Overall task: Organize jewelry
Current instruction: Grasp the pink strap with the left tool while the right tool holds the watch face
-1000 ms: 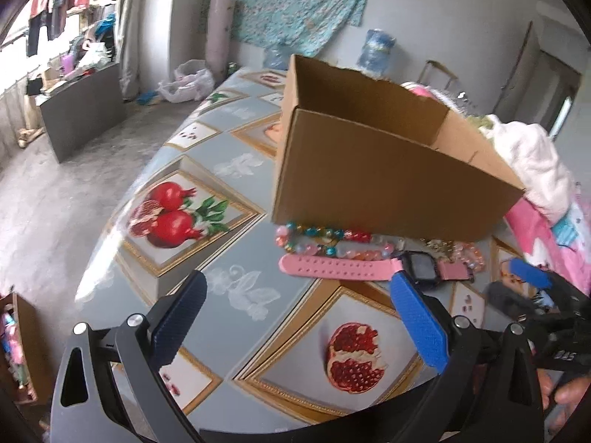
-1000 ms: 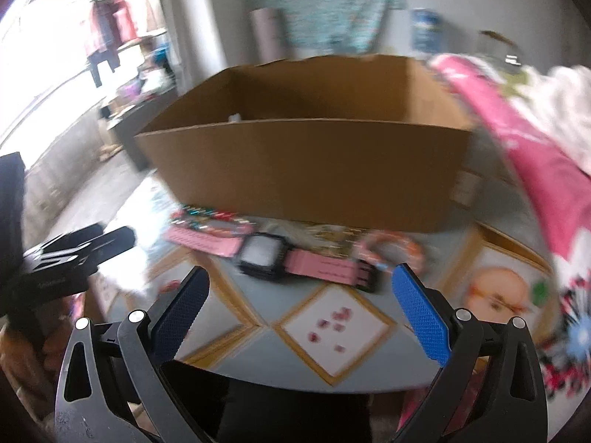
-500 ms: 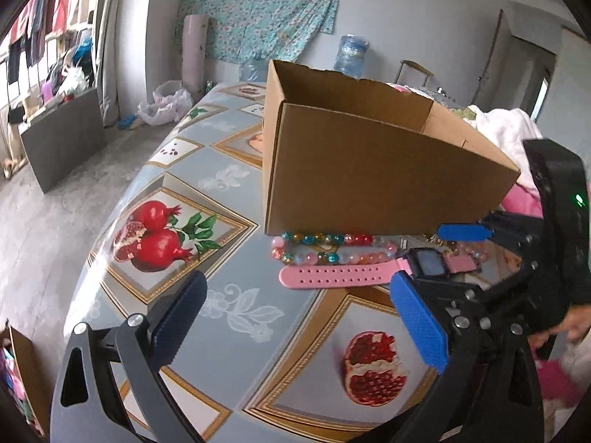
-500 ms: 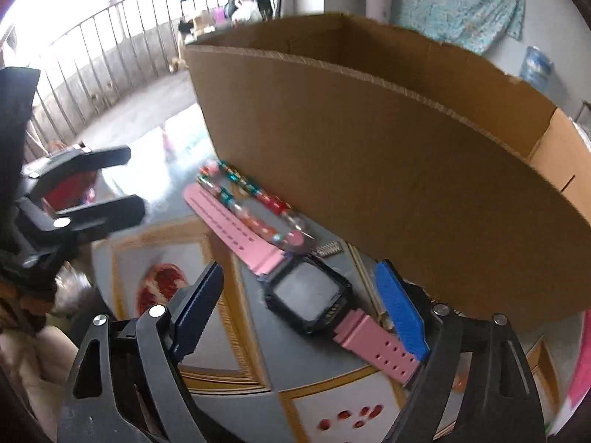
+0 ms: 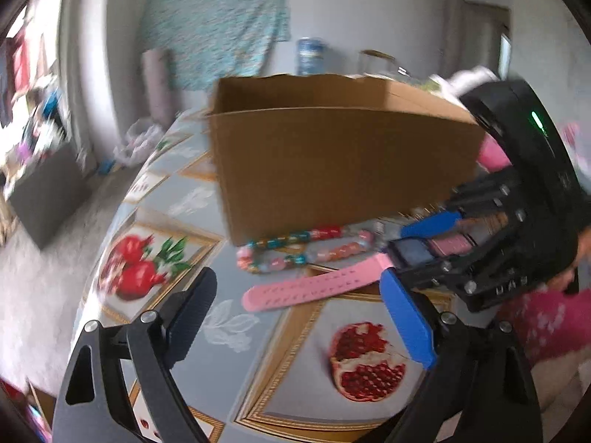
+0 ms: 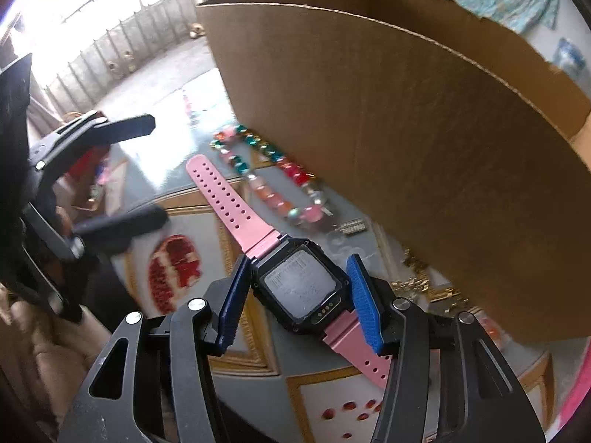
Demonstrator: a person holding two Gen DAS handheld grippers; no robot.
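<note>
My right gripper [image 6: 297, 297] straddles the watch [image 6: 301, 288], jaws closing on the case; whether the pads already press it I cannot tell. The watch has a black square case with a grey screen and a pink perforated strap. It lies flat on the tablecloth [image 5: 258, 387], just beside the cardboard box [image 6: 406, 147], next to a beaded bracelet [image 6: 266, 181]. My left gripper [image 5: 295, 317] hangs wide, jaws closing slightly, nothing between them.
</note>
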